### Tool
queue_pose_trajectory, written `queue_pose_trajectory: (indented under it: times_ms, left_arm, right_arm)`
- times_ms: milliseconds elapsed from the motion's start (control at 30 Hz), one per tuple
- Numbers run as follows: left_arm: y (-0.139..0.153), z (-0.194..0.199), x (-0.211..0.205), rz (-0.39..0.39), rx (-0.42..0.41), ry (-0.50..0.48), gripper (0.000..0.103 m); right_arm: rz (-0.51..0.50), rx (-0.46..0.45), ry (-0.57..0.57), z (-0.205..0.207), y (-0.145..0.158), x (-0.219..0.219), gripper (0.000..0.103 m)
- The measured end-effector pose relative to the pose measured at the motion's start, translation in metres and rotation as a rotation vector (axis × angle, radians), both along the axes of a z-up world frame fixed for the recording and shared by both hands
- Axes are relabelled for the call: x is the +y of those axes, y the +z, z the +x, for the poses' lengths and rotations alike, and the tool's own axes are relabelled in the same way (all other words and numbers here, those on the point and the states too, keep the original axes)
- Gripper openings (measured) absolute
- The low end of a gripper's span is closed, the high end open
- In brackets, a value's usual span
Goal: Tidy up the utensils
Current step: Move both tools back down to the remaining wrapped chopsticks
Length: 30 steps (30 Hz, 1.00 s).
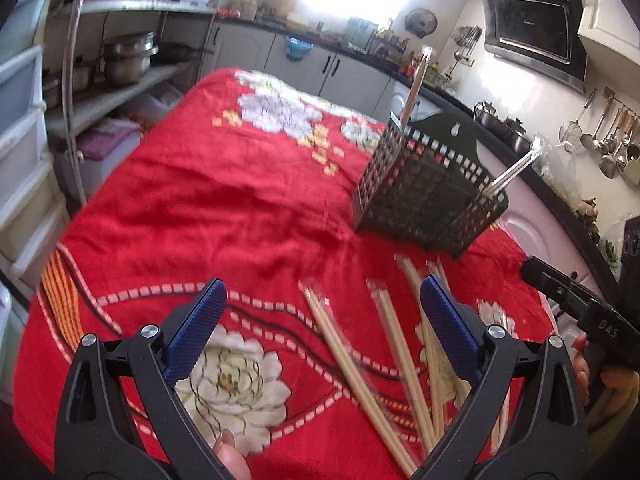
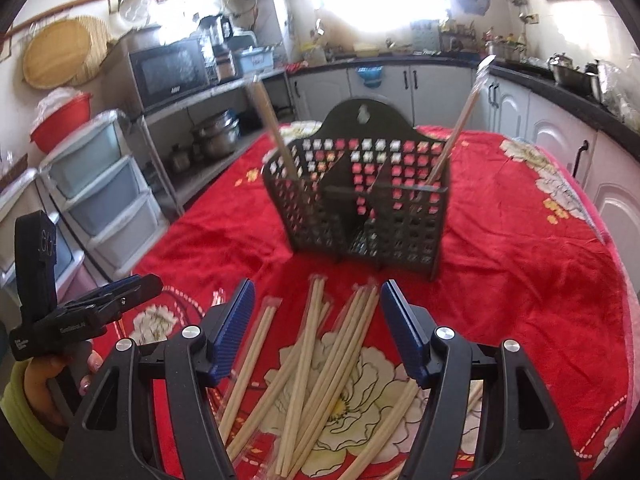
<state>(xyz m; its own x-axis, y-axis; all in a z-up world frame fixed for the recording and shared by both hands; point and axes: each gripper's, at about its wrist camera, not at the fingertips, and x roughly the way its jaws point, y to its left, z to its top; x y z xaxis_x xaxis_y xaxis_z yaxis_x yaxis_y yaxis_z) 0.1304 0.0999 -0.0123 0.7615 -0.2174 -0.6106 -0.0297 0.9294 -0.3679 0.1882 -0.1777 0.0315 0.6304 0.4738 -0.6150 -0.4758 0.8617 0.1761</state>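
Only the right wrist view shows the black utensil caddy's [image 2: 360, 204] dividers — one wrapped chopstick pair in each end compartment. Loose chopsticks [image 2: 320, 364] lie on the red floral worktop [image 2: 520, 260] below both spread-fingered, empty grippers — left gripper [image 1: 320, 332], right gripper [image 2: 316, 328].

Chopsticks and holder on the red cloth

Pale wooden chopsticks [image 2: 320, 364] are lying loosely scattered and crossing in front of me; the dark perforated holder [image 2: 360, 204] is standing upright beyond them, with one wrapped pair [image 2: 272, 128] leaning at each end.
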Motion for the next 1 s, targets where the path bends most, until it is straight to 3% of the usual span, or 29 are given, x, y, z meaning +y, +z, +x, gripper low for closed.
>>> queue_pose_trajectory:
  times_ms: [67, 300, 367, 633, 1000]
  left_arm:
    - [-0.007, -0.001, 0.0, -0.018, 0.022, -0.016, 0.079]
    - [-0.033, 0.005, -0.001, -0.139, 0.123, -0.082, 0.035]
    - [-0.04, 0.009, -0.001, -0.182, 0.153, -0.095, 0.03]
    - [-0.057, 0.026, -0.003, -0.235, 0.22, -0.096, 0.03]
    - [-0.058, 0.065, -0.003, -0.229, 0.277, -0.076, 0.03]
  right_arm:
    - [-0.023, 0.02, 0.016, 0.004, -0.006, 0.007, 0.054]
    - [-0.102, 0.081, 0.068, 0.026, -0.026, 0.031, 0.042]
    - [-0.13, 0.087, 0.085, 0.033, -0.03, 0.039, 0.04]
    - [-0.194, 0.173, 0.132, 0.068, -0.052, 0.063, 0.038]
    - [-0.205, 0.302, 0.152, 0.104, -0.074, 0.079, 0.035]
